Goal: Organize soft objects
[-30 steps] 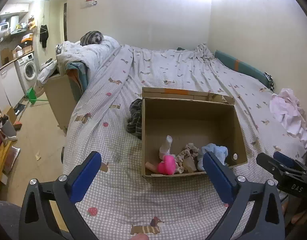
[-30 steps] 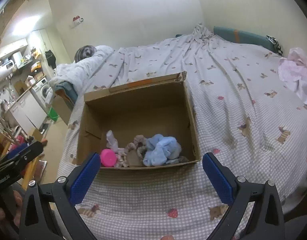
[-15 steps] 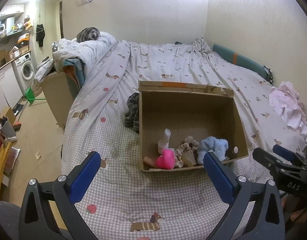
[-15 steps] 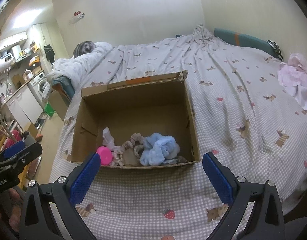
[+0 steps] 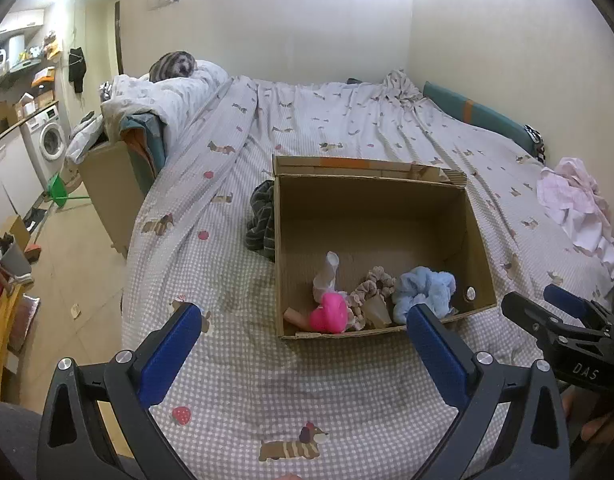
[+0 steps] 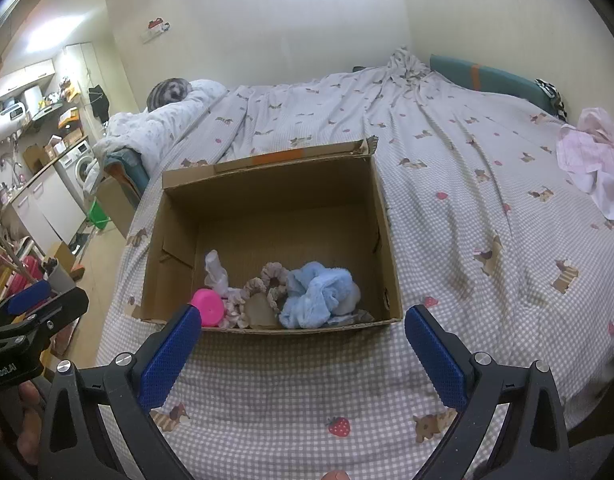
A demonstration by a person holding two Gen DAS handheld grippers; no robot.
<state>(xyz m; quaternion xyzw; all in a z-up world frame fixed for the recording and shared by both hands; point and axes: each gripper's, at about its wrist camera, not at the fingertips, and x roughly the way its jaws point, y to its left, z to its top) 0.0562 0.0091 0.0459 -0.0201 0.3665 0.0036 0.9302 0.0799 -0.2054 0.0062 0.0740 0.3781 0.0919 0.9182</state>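
An open cardboard box (image 5: 371, 204) (image 6: 267, 196) sits on the bed. Along its near wall lie a pink heart-shaped toy (image 5: 331, 318) (image 6: 207, 307), beige scrunchies (image 5: 373, 284) (image 6: 273, 276), a white sock (image 5: 327, 274) (image 6: 215, 270) and a light blue fluffy cloth (image 5: 425, 290) (image 6: 319, 294). A dark striped cloth (image 5: 261, 218) lies on the bed against the box's left side. My left gripper (image 5: 303, 338) is open and empty, above the bed in front of the box. My right gripper (image 6: 303, 338) is open and empty, also in front of the box.
A pink garment (image 5: 575, 208) (image 6: 595, 152) lies on the bed at the right. Pillows and a duvet (image 5: 167, 96) are piled at the head. A cardboard unit (image 5: 111, 184) stands beside the bed, with floor and a washing machine (image 5: 47, 140) to the left.
Both grippers have drawn back and risen slightly from the box, so more of the bed shows in front. Both stay open and empty. The box contents have not moved.
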